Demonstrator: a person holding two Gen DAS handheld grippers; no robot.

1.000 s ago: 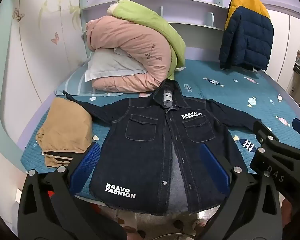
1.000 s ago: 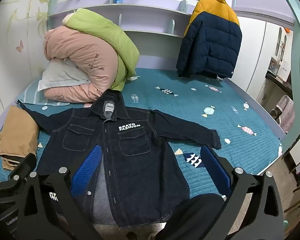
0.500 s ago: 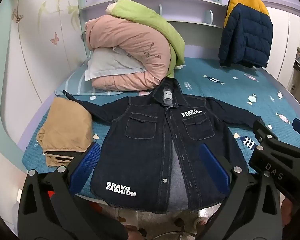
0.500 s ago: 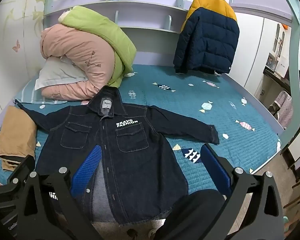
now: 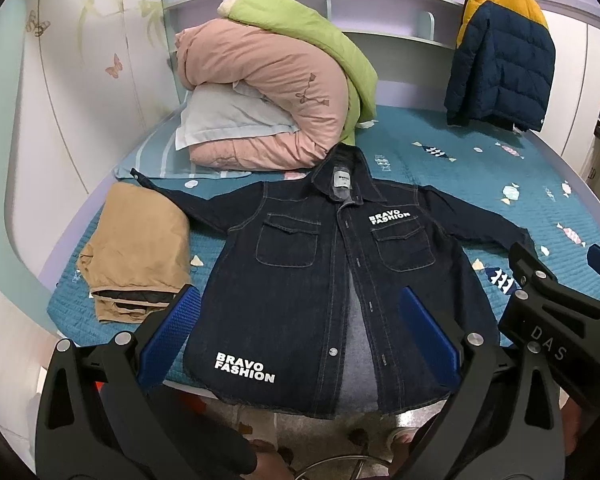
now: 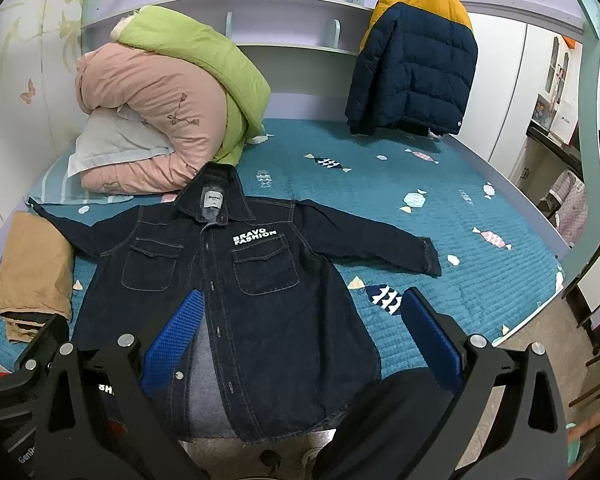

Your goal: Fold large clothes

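Observation:
A dark denim jacket with white "BRAVO FASHION" print lies face up on the teal bed, both sleeves spread out, front partly unbuttoned, hem hanging over the near edge. My left gripper hovers open above the lower hem, holding nothing. My right gripper is open too, above the jacket's lower right part, with nothing between its blue pads. In the left wrist view the right gripper's black body shows at the right edge.
Folded tan trousers lie left of the jacket. A rolled pink and green quilt on a pillow sits behind it. A navy and yellow puffer coat hangs at the back right. Teal mattress stretches to the right.
Both grippers have drawn back and risen slightly, so the jacket sits a bit smaller and lower in view. The jacket has not moved.

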